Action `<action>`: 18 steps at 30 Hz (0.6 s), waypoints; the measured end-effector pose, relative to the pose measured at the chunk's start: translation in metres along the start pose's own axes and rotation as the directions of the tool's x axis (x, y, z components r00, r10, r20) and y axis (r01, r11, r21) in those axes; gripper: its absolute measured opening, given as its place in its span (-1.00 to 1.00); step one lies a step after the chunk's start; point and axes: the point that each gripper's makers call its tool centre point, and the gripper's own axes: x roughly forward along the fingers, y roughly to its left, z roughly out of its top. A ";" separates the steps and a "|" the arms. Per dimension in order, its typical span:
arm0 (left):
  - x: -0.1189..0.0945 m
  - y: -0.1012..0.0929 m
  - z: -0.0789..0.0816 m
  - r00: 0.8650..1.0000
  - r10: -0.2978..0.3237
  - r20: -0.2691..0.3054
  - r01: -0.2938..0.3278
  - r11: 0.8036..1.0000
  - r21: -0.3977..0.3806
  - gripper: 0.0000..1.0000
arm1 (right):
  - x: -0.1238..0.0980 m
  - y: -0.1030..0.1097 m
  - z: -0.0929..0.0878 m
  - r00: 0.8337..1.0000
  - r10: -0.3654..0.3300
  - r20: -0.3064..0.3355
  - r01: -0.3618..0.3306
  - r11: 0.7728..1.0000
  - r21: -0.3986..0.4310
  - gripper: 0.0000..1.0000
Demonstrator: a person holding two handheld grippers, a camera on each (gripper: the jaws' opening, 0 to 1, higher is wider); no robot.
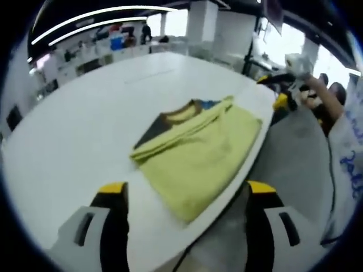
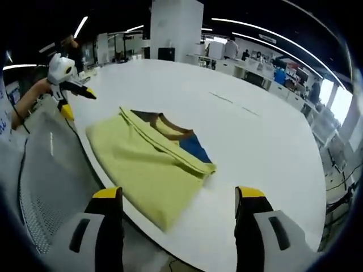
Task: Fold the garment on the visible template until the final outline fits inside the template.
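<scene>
My left gripper (image 1: 186, 192) has its yellow-tipped jaws spread wide and holds nothing; between them I see the near corner of the folded yellow-green garment (image 1: 198, 153) and the rim of the white table (image 1: 74, 141). My right gripper (image 2: 178, 198) is likewise spread and empty, its jaws framing the same garment (image 2: 150, 164) from the other side. The garment lies folded into a rough rectangle at the table's near edge, one corner reaching or just overhanging the rim; I cannot tell which. A folded band runs along its far side, and beyond that a brown-trimmed collar and a dark panel with a blue patch (image 2: 195, 148) show. I can read no brand or label on the cloth; blue handwriting on a white sheet (image 1: 349, 158) at the edge of the left gripper view is too blurred to read. In the right gripper view the table (image 2: 238, 113) stretches bare and wide beyond the garment, with faint line marks on it. Off the near edge lies grey floor (image 2: 51, 175). A person's hand holds another white and yellow gripper (image 2: 62, 76) beside the table. Around it I see a large white pillar (image 2: 176, 28), ceiling strip lights, desks and bright windows.
</scene>
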 end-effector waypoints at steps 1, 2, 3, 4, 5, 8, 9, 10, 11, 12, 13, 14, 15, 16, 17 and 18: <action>0.003 0.001 0.001 1.000 -0.005 0.007 0.005 1.000 -0.008 0.71 | 0.002 -0.001 0.001 1.000 0.002 0.002 -0.002 1.000 0.011 0.65; 0.006 0.001 0.003 1.000 -0.016 0.015 0.016 1.000 -0.016 0.72 | 0.005 -0.002 0.002 1.000 0.003 0.005 -0.003 1.000 0.020 0.67; 0.008 0.004 0.003 1.000 -0.019 0.012 0.019 1.000 -0.018 0.72 | 0.006 -0.002 0.002 1.000 0.004 0.009 -0.004 1.000 0.026 0.69; 0.010 0.005 0.003 1.000 -0.021 0.008 0.021 1.000 -0.019 0.73 | 0.008 -0.003 0.003 1.000 0.006 0.012 -0.007 0.999 0.033 0.71; 0.013 0.006 0.004 1.000 -0.024 0.003 0.024 1.000 -0.017 0.74 | 0.011 -0.003 0.004 1.000 0.011 0.015 -0.012 0.999 0.041 0.71; 0.018 0.008 0.006 0.999 -0.043 0.004 0.043 0.999 -0.027 0.80 | 0.017 -0.005 0.005 1.000 0.014 0.019 -0.015 0.999 0.052 0.71; 0.020 0.009 0.007 0.999 -0.044 0.006 0.044 0.999 -0.027 0.81 | 0.019 -0.006 0.005 1.000 0.014 0.019 -0.015 0.998 0.054 0.70; 0.023 0.012 0.008 0.999 -0.044 0.007 0.044 0.999 -0.028 0.81 | 0.022 -0.008 0.005 1.000 0.012 0.018 -0.013 0.998 0.058 0.67; 0.024 0.014 0.008 0.999 -0.042 0.005 0.042 0.999 -0.030 0.80 | 0.023 -0.010 0.004 1.000 0.011 0.017 -0.012 0.998 0.060 0.65; 0.026 0.017 0.009 0.999 -0.035 0.001 0.035 0.999 -0.033 0.79 | 0.025 -0.011 0.004 1.000 0.008 0.014 -0.009 0.998 0.062 0.64; 0.026 0.019 0.009 1.000 -0.032 0.002 0.032 0.999 -0.034 0.77 | 0.026 -0.012 0.004 1.000 0.007 0.012 -0.007 0.998 0.060 0.63; 0.027 0.024 0.011 1.000 -0.021 0.009 0.021 0.999 -0.042 0.76 | 0.028 -0.012 0.004 1.000 0.008 0.008 -0.008 0.999 0.053 0.61; 0.028 0.026 0.012 1.000 -0.019 0.014 0.019 0.998 -0.052 0.78 | 0.029 -0.012 0.004 1.000 0.008 0.007 -0.008 0.999 0.052 0.60; 0.030 0.029 0.014 1.000 -0.019 0.020 0.021 0.997 -0.071 0.79 | 0.030 -0.014 0.004 1.000 0.008 0.007 -0.008 0.999 0.054 0.58; 0.031 0.031 0.015 1.000 -0.017 0.025 0.019 0.997 -0.078 0.77 | 0.032 -0.016 0.004 1.000 0.005 0.010 -0.006 0.998 0.060 0.56; 0.033 0.035 0.016 0.999 -0.018 0.028 0.020 0.997 -0.079 0.70 | 0.034 -0.018 0.003 1.000 0.004 0.010 -0.004 0.998 0.064 0.53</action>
